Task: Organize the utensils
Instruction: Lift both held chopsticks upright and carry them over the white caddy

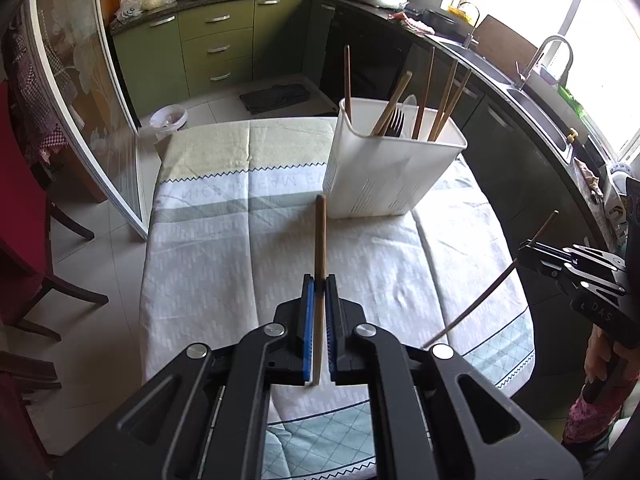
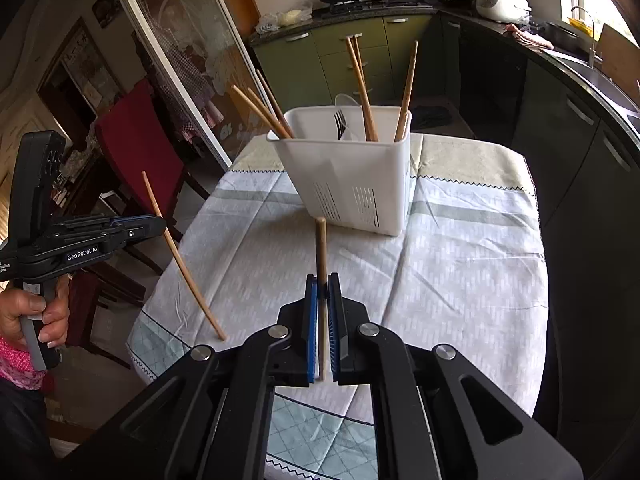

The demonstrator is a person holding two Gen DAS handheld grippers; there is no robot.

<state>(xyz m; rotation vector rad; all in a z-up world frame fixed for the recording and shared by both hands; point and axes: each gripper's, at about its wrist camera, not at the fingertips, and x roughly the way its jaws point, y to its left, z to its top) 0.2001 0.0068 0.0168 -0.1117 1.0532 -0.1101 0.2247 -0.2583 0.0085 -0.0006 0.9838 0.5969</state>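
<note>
Left wrist view: left gripper (image 1: 319, 280), jaws closed on one wooden chopstick (image 1: 320, 236), held above the tablecloth (image 1: 240, 248); white utensil holder (image 1: 384, 176) beyond, holding chopsticks and a fork (image 1: 396, 122). Right wrist view: right gripper (image 2: 322, 280), jaws clamped on second chopstick (image 2: 321, 248); same holder ahead.

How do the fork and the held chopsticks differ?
The fork is dark and stands in the white holder; the chopsticks are light wood, one clamped in each claw above the table. Both kinds are utensils.
</note>
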